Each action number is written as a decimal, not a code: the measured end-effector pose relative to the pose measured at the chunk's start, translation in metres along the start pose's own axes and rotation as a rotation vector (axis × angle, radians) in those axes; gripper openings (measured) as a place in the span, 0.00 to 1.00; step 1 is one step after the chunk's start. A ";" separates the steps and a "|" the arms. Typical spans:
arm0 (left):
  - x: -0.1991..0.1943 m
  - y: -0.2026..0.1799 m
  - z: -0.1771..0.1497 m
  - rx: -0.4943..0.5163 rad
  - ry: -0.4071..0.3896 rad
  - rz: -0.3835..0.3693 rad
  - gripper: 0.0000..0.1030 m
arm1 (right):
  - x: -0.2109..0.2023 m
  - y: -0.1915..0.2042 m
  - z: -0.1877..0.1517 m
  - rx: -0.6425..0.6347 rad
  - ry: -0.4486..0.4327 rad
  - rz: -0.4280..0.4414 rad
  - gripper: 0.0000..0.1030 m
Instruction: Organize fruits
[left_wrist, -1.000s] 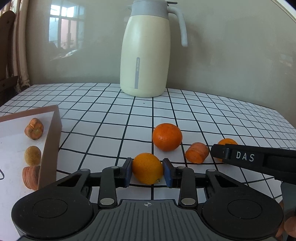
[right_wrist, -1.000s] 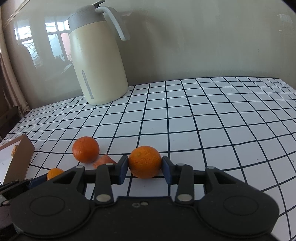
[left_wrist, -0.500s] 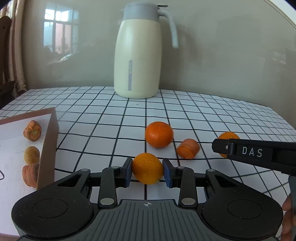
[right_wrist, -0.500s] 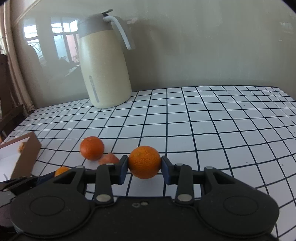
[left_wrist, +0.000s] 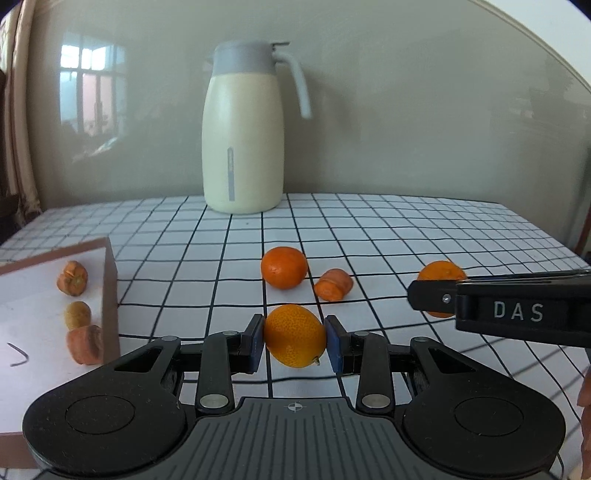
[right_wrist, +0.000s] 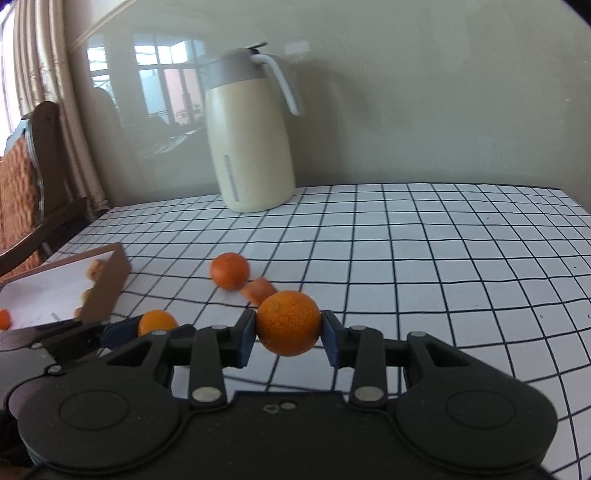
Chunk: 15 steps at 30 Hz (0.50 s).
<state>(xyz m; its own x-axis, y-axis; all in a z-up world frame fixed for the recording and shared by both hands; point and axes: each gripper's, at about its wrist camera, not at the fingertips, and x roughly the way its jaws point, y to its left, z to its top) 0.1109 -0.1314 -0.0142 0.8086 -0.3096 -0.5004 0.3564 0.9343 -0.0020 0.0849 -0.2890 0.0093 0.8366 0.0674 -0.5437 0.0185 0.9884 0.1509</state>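
Both tools carry a citrus fruit, clear of the tabletop; box lies to the left.

The left tool (left_wrist: 295, 338) is clamped on a yellow-orange oval citrus (left_wrist: 294, 335), long axis roughly across the pads, tilted down toward 4 o'clock. The right tool (right_wrist: 289, 328) grips a round pebbled orange mandarin (right_wrist: 289, 322). The shallow brown-walled cardboard box with white floor (left_wrist: 110, 295) sits at 9 o'clock of the left tool, already holding three small fruits; from the right tool it lies at 10 o'clock, past the left tool. The left hand is judged nearer, so it should drop first. Still loose on the black-grid white tabletop (left_wrist: 406, 229): a round orange mandarin (left_wrist: 284, 267) and a reddish stubby fruit piece (left_wrist: 333, 284), at 12 o'clock. A cream thermos jug with grey lid (left_wrist: 243, 129) stands behind.
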 end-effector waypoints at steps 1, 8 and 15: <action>-0.005 0.000 -0.001 0.005 -0.004 -0.003 0.34 | -0.003 0.003 -0.001 -0.004 -0.001 0.012 0.28; -0.043 0.013 -0.003 0.024 -0.039 -0.005 0.34 | -0.016 0.025 -0.002 -0.037 -0.006 0.087 0.28; -0.075 0.040 -0.004 -0.012 -0.067 0.032 0.34 | -0.019 0.053 0.004 -0.069 0.003 0.176 0.28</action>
<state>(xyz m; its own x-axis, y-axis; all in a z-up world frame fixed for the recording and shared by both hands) 0.0630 -0.0703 0.0201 0.8493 -0.2900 -0.4412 0.3243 0.9459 0.0026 0.0717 -0.2384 0.0307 0.8222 0.2403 -0.5160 -0.1657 0.9683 0.1870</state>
